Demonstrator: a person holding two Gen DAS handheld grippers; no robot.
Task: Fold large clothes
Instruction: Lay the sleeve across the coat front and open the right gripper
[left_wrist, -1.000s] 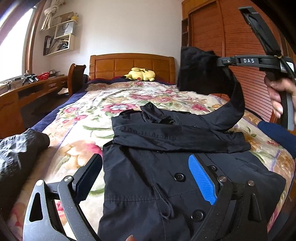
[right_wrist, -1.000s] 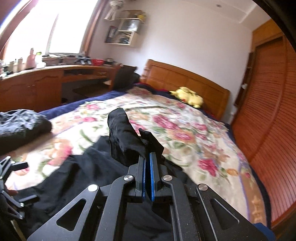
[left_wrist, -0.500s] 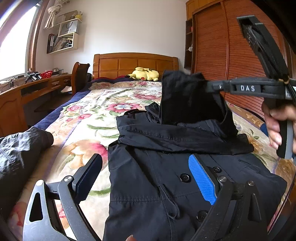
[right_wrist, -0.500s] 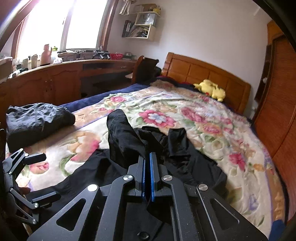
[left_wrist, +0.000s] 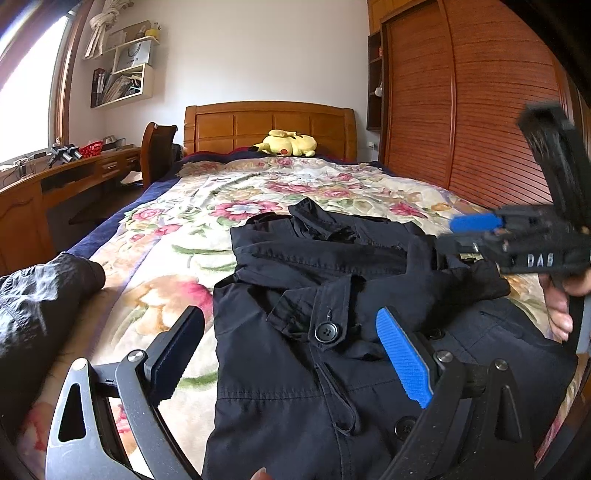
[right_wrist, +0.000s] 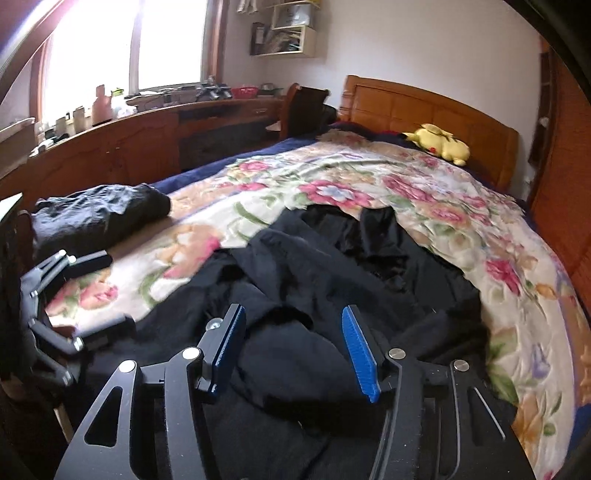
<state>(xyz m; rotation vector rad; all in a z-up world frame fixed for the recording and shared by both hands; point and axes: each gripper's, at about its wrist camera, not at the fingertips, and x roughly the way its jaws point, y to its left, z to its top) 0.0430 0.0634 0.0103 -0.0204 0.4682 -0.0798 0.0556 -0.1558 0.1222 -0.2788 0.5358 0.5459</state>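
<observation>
So from my end, the big black coat (left_wrist: 332, 332) was spread across the foot half of the bed (left_wrist: 207, 229), lying on the floral bedspread (right_wrist: 424, 192), buttons up, collar end pointing toward the wooden headboard (left_wrist: 269, 125). One sleeve (left_wrist: 369, 291) was laid across the chest with its cuff and a button showing, a bit rumpled, not a clean fold.

My left gripper (left_wrist: 291, 347) hung over the lower front of the coat with its fingers (left_wrist: 402, 354) spread wide. Nothing was between them except the cloth lying flat underneath, and I couldn't see them pressing on it.

The right gripper (right_wrist: 293, 347) was just above the bunched fabric near the coat's right side, and its fingers were opening at that moment. Black cloth sat in the gap below the blue pads (right_wrist: 360, 354), but they weren't pinching it, so released. In the left wrist view that gripper came out blurry at the right edge, with a hand (left_wrist: 561, 306) wrapped around its grip.

Other stuff on the bed: a second dark garment (right_wrist: 99, 214) bunched up near the left edge, well apart from the coat, and a yellow plush toy (left_wrist: 288, 142) up against the headboard. A wooden tabletop (right_wrist: 155, 107) with clutter ran along under the window, and a slatted wardrobe (left_wrist: 461, 110) stood on the right.
</observation>
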